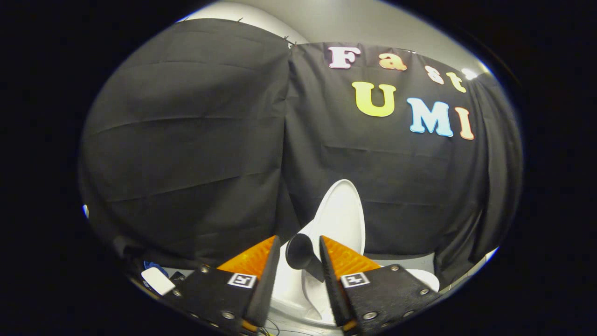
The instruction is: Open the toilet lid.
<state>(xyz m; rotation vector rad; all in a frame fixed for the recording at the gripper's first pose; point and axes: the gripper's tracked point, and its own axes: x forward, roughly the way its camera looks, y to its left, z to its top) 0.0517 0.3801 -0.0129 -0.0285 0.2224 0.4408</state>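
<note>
Booth: toilet lid [343,212] raised, just beyond parted jaws.

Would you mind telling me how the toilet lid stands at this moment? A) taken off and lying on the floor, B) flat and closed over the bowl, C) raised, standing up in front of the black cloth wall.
C: the toilet lid rises upright beyond the gripper, its pale oval face set against the black cloth wall; a black knob at its edge sits between the fingers.
</note>
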